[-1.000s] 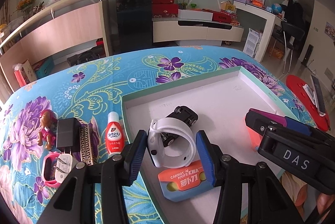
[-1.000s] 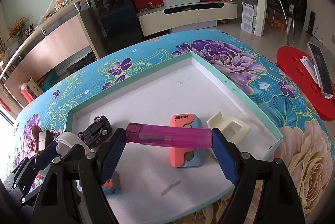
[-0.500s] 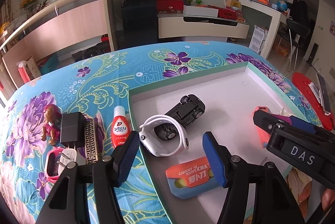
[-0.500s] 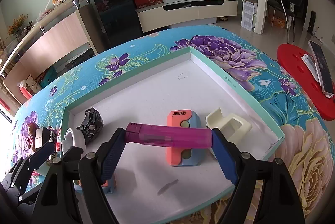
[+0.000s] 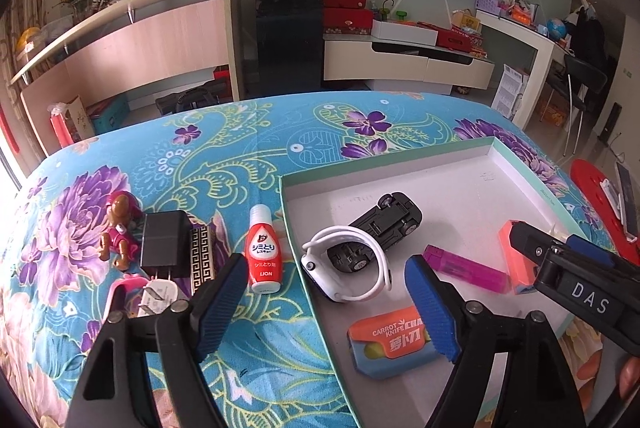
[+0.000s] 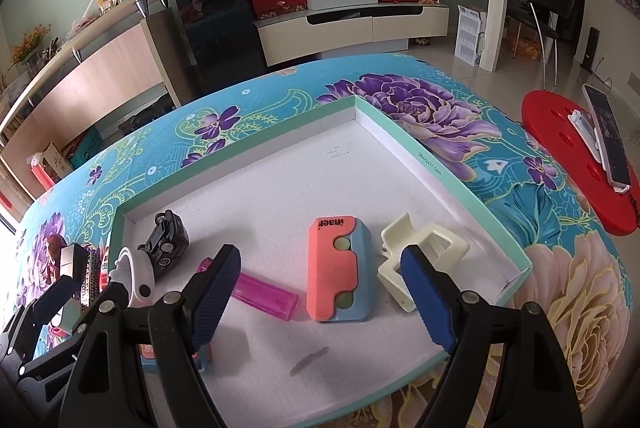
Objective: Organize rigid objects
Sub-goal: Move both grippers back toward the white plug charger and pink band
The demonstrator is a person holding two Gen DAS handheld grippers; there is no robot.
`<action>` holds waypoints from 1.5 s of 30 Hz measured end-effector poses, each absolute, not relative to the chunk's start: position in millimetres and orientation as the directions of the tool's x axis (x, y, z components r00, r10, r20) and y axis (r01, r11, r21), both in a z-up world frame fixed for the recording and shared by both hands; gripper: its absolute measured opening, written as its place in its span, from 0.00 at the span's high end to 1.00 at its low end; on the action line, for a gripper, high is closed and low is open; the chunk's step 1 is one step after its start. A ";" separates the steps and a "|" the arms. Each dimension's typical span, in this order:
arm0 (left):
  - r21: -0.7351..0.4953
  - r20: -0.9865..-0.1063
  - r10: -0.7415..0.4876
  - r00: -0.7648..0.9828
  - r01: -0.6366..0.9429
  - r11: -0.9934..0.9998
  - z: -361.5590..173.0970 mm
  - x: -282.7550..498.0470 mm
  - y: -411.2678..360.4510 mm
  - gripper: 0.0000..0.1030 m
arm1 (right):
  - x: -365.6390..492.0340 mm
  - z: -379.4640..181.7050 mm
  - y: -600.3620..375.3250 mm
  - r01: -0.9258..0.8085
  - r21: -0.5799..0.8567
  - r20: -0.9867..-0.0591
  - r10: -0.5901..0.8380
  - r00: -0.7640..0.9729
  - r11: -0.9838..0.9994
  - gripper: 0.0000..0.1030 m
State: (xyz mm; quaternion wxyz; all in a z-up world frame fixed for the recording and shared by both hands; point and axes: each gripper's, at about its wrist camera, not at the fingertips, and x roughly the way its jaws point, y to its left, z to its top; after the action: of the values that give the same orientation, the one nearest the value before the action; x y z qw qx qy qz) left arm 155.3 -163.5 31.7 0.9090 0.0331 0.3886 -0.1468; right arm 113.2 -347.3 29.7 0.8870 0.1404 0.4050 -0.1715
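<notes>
A white watch (image 5: 346, 262) lies in the mint-rimmed tray (image 5: 384, 158), leaning on an overturned black toy car (image 5: 380, 228). My left gripper (image 5: 324, 312) hovers just short of the watch; its jaws are opening and the pads touch nothing. A pink lighter (image 6: 266, 294) lies flat on the tray floor, partly behind the left finger of my right gripper (image 6: 322, 302), which stands open and holds nothing. Beyond it are an orange-and-blue carrot knife (image 6: 340, 268) and a cream hair clip (image 6: 420, 264). A second carrot knife (image 5: 390, 342) lies near the tray's front.
Left of the tray, on the flowered cloth, are a red bottle (image 5: 262, 254), a black charger (image 5: 164, 244), a patterned box (image 5: 202, 254), a small doll (image 5: 120, 228) and a white plug (image 5: 156, 296). A red stool with a phone (image 6: 580, 156) stands off the right edge.
The left jaws spread and let go of the white watch, which now rests in the tray by the car. The pink lighter left the right gripper's fingers and lies on the tray floor.
</notes>
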 end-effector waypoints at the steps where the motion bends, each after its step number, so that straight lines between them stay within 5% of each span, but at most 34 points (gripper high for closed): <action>1: -0.056 -0.713 -0.236 0.660 0.282 0.958 33.1 155.7 -161.2 0.15 | 113.2 29.9 -347.0 0.416 0.109 -0.766 -0.190 0.614 0.903 0.20; 12: -0.088 -0.686 -0.175 0.706 0.158 0.983 42.3 160.8 -132.5 0.00 | 115.7 31.2 -339.4 0.392 0.094 -0.767 -0.185 0.615 0.915 0.20; 16: -0.093 -0.696 -0.137 0.705 0.101 0.991 39.0 164.4 -123.1 0.00 | 117.0 32.5 -334.5 0.381 0.073 -0.761 -0.195 0.618 0.922 0.19; 26: -0.076 -0.725 -0.040 0.687 -0.022 0.997 29.7 170.4 -104.1 0.00 | 118.8 36.2 -324.3 0.352 0.041 -0.737 -0.210 0.642 0.935 0.01; 45: -0.051 -0.740 0.007 0.673 -0.067 0.996 40.7 167.5 -89.8 0.00 | 119.2 52.3 -300.9 0.289 0.080 -0.702 -0.152 0.696 0.954 0.01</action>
State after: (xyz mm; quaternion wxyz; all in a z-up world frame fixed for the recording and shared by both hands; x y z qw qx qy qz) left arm 167.5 -89.8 40.7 0.9138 -0.0368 0.4040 0.0204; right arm 119.2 -300.9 52.3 0.9163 0.0921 0.3707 -0.1203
